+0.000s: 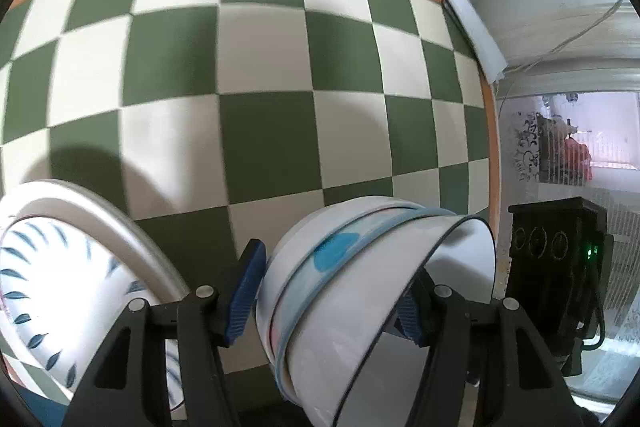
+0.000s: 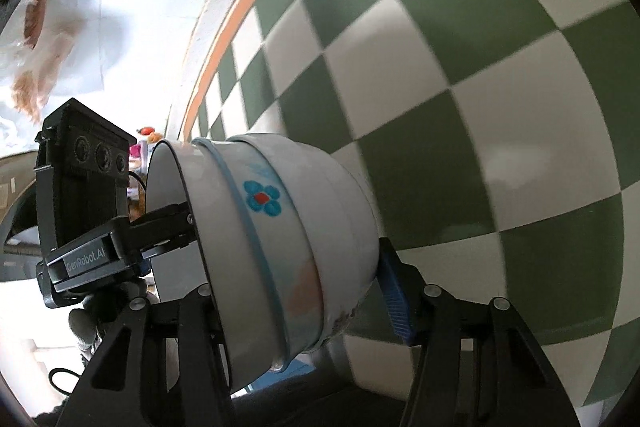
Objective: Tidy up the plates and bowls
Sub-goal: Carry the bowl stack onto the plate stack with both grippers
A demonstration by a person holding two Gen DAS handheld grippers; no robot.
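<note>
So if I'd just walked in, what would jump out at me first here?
Probably the stack of nested white bowls, one with a blue flower, lifted on its side and gripped by both grippers at once, the left gripper and the right gripper. Behind it spreads a bold green-and-white checkered tablecloth with an orange border. At lower left of the left view sits a white plate with a blue leaf pattern.
</note>
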